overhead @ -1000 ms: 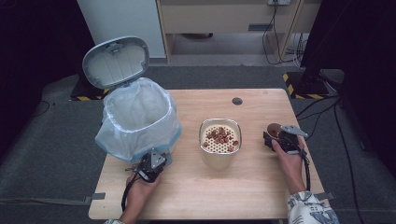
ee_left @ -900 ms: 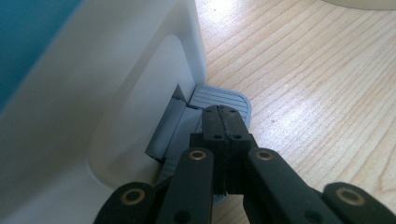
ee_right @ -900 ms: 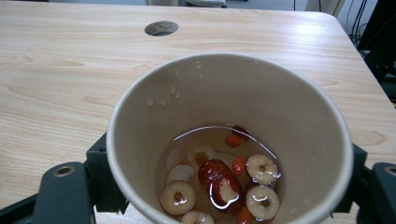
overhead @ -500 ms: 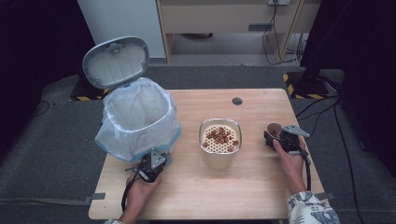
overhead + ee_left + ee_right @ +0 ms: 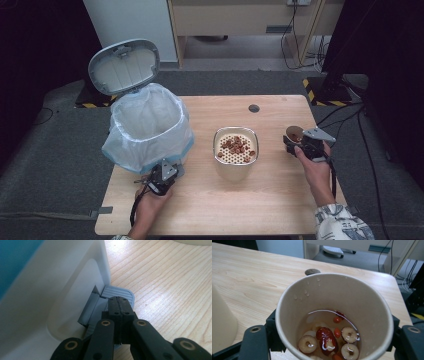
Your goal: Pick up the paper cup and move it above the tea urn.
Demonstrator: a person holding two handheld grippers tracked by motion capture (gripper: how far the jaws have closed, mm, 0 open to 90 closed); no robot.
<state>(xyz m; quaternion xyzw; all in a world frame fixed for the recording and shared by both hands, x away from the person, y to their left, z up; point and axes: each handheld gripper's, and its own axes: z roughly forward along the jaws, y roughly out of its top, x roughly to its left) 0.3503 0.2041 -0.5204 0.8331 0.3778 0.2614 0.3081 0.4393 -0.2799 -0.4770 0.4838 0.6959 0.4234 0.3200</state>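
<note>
Two grippers work together: the left gripper (image 5: 119,305), jaws clenched, presses the bin's pedal (image 5: 117,293), apparently to keep the lid (image 5: 124,66) up. Mid-table sits a strainer pot (image 5: 235,152); at right, the right gripper (image 5: 292,144) clasps a paper cup (image 5: 334,315) of soaked fruit upright, likely so nothing spills.

Carrying, on a pale wooden bench (image 5: 280,200): a bag-lined pedal bin (image 5: 149,127) sitting at the left, a cream strainer pot (image 5: 235,156) standing mid-bench, a dark round plug (image 5: 254,108) lying near the far edge.
</note>
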